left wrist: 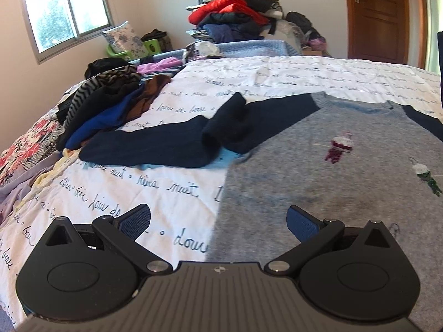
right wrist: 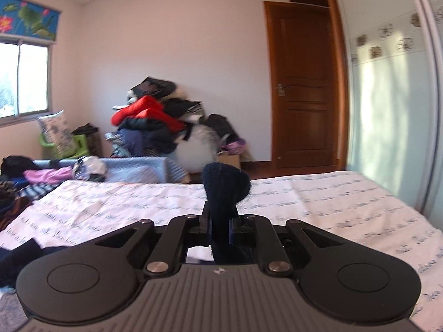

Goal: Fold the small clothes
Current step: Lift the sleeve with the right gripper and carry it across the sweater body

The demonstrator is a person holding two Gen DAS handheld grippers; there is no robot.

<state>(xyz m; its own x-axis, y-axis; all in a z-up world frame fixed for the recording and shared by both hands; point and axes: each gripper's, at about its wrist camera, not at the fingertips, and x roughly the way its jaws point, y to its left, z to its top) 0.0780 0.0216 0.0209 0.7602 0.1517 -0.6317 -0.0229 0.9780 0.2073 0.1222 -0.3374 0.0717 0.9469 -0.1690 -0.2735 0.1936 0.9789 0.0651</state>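
Observation:
A small grey knit sweater [left wrist: 318, 171] with navy sleeves and little embroidered figures lies flat on the bed. Its left navy sleeve [left wrist: 171, 141] lies crumpled out to the left. My left gripper [left wrist: 218, 221] is open and empty, low over the sweater's lower left edge. My right gripper [right wrist: 220, 225] is shut on a fold of navy sleeve fabric [right wrist: 225, 182], which sticks up between the fingers above the bed.
The bed has a white sheet [left wrist: 166, 193] printed with script. A heap of loose clothes [left wrist: 110, 102] lies on the bed's left side. A tall pile of clothes [left wrist: 235, 16] stands by the far wall. A wooden door [right wrist: 304, 88] is at the right.

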